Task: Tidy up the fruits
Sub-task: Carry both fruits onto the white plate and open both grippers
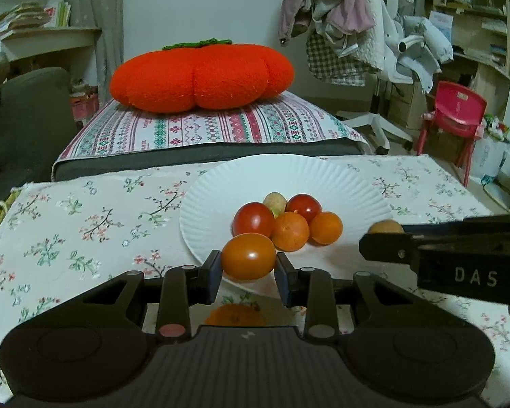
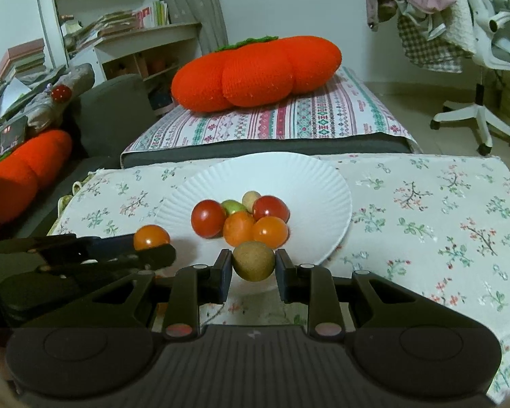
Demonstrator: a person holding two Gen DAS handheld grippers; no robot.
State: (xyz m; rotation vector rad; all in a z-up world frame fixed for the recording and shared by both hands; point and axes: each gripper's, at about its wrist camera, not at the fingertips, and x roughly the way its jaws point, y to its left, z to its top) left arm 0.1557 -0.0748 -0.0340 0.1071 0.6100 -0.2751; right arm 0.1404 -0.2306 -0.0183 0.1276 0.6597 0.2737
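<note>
Orange tomato point(image 1: 248, 256) pinched in left gripper point(image 1: 248, 273), over the paper plate's point(image 1: 221, 183) near rim. Brown round fruit point(image 2: 254, 260) clamped in right gripper point(image 2: 251, 272), same rim, both level. Fruit cluster point(image 2: 241, 219) mid-plate.

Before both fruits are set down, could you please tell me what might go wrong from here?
1. The left gripper pinches a smooth orange tomato at its sides only; it could slip out or get squashed.
2. The right gripper holds a round brown fruit over the paper plate's near rim; released there, it may roll onto the cloth.
3. Both grippers sit close together, so they could bump each other or the fruit pile.
</note>
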